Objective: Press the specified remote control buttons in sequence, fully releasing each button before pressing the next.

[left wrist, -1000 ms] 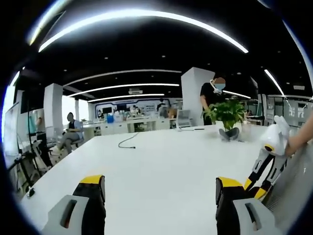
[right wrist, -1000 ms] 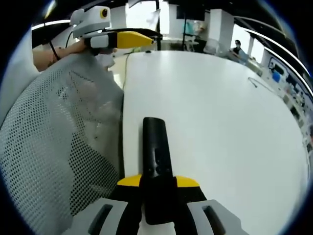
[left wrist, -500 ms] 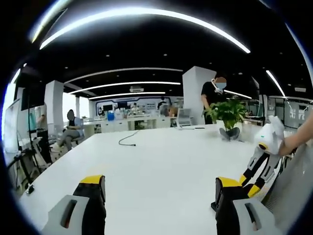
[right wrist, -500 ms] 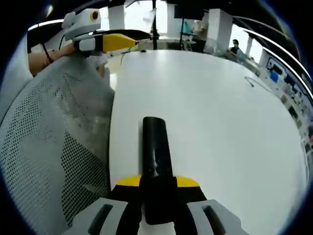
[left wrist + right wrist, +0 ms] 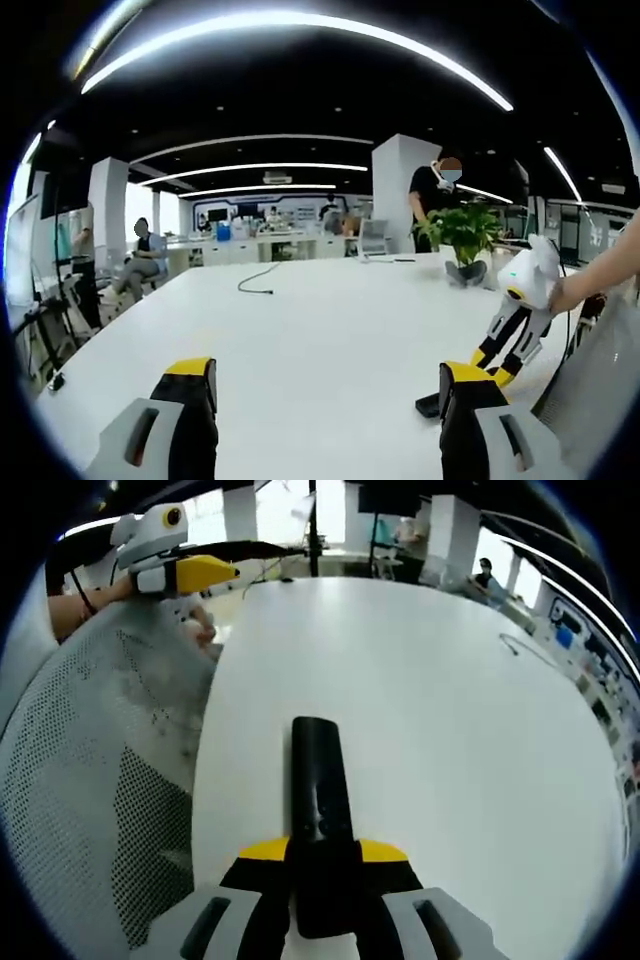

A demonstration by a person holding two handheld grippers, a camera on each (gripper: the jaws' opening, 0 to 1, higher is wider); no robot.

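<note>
Your right gripper [image 5: 322, 865] is clamped on a black remote control [image 5: 319, 785]: in the right gripper view the yellow-tipped jaws close in against both long sides of its near end, and the rest of the remote reaches forward over the white table [image 5: 450, 710], low above it. Whether the far end touches the surface, you cannot tell. A few small buttons show faintly on the top face of the remote; their markings are too small to read.

In the left gripper view the same right gripper [image 5: 497, 352] comes in from the right, held in your hand [image 5: 575, 290], with the dark end of the remote [image 5: 428, 405] showing just beside the left gripper's right jaw, near the tabletop [image 5: 300, 330].

Your left gripper [image 5: 325, 395] has its jaws spread wide, nothing between them, above the table. In the right gripper view it appears at upper left [image 5: 215, 572], yellow tips pointing across the table, well apart from the remote.

A grey mesh chair back [image 5: 90, 780] stands against the near table edge on the left of the right gripper view. Farther off on the table: a potted plant [image 5: 462, 232] and a loose black cable [image 5: 258, 280]. A person [image 5: 432, 195] stands behind the plant; another sits at far left [image 5: 142, 250].
</note>
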